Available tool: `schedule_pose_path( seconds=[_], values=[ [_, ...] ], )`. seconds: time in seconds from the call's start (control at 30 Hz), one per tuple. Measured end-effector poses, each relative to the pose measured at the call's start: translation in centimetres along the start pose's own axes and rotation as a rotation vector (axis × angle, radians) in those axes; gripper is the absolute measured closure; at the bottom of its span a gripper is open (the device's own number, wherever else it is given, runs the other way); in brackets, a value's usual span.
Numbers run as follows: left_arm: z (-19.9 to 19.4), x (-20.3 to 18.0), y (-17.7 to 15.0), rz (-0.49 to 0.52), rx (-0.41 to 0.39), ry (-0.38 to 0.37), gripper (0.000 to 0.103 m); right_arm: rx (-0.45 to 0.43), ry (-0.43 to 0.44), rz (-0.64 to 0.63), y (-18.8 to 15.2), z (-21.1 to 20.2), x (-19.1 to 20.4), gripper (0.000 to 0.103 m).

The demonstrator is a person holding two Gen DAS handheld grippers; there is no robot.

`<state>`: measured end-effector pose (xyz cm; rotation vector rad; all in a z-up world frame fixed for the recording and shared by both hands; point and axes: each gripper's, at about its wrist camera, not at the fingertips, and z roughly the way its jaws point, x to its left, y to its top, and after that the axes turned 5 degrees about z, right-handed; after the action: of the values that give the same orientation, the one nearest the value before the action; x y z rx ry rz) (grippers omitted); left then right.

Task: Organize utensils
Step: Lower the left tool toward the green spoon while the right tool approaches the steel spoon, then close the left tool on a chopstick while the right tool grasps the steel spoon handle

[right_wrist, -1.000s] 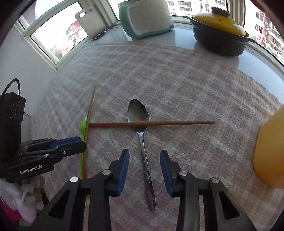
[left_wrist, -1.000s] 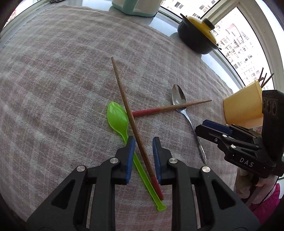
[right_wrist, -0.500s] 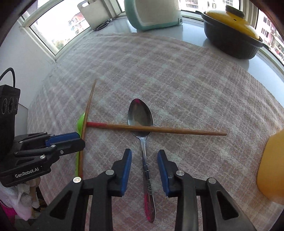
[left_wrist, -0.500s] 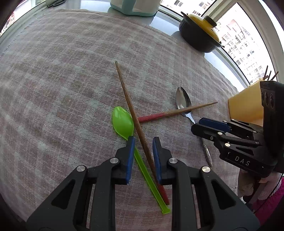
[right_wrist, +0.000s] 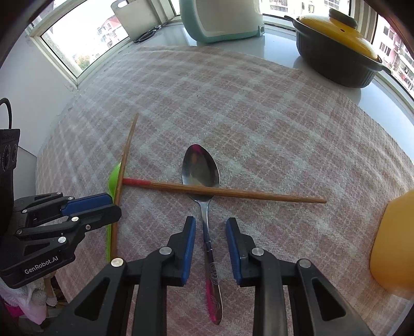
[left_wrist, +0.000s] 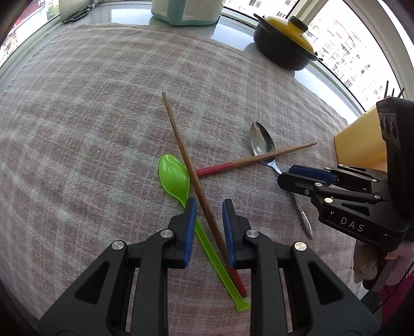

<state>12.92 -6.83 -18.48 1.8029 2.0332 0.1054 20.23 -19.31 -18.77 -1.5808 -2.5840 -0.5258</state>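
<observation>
Plaid cloth (left_wrist: 103, 129) in pink and grey covers the table, and the utensils lie near its middle. Farthest left is the green plastic spoon (left_wrist: 174, 178), bowl away from the camera, its thin handle running back under the left gripper (left_wrist: 209, 206). A wooden chopstick (left_wrist: 186, 160) lies slantwise over that spoon, and both pass between the left gripper's blue pads (left_wrist: 191, 219), which stand apart with a gap on each side, touching neither; the gripper is released.

A second chopstick (right_wrist: 233, 192) with a red end lies crosswise, its red end touching the first chopstick and its shaft resting across the neck of the metal spoon (right_wrist: 200, 172). That spoon's handle runs straight back between the fingers of the right gripper (right_wrist: 210, 224). Its jaws have just been closing, yet cloth shows on both sides of the handle, so nothing is gripped.

Left of the utensils the cloth is bare out to its edge. Beyond them it is bare up to a teal appliance (right_wrist: 222, 18) and a black pot with a yellow lid (right_wrist: 336, 51) on the sill. At the far right a yellow container (right_wrist: 393, 240) stands close beside the right gripper.
</observation>
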Motion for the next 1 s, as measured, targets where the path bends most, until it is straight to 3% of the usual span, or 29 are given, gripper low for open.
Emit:
schedule_pose_path(
  seconds=[0.07,0.47,0.7,0.9,1.0],
  values=[
    [0.2,-0.1,0.1,-0.001,0.008,-0.009,0.089,0.000,0.000,0.000,0.0,0.0,0.0,0.079],
    [1.5,-0.6,1.3,0.000,0.041,-0.011,0.089,0.006,-0.012,-0.010,0.2,0.1,0.4,0.079],
    [1.5,0.3,1.3,-0.032,0.032,-0.036,0.096,0.019,-0.079,-0.073,0.7,0.6,1.9,0.079],
    [1.2,1.0,1.0,-0.047,0.024,-0.051,0.099,0.031,-0.133,-0.122,0.6,0.7,2.1,0.098],
    [1.0,1.3,0.9,-0.060,0.020,-0.062,0.099,0.033,-0.124,-0.102,0.6,0.5,1.7,0.101]
  ],
)
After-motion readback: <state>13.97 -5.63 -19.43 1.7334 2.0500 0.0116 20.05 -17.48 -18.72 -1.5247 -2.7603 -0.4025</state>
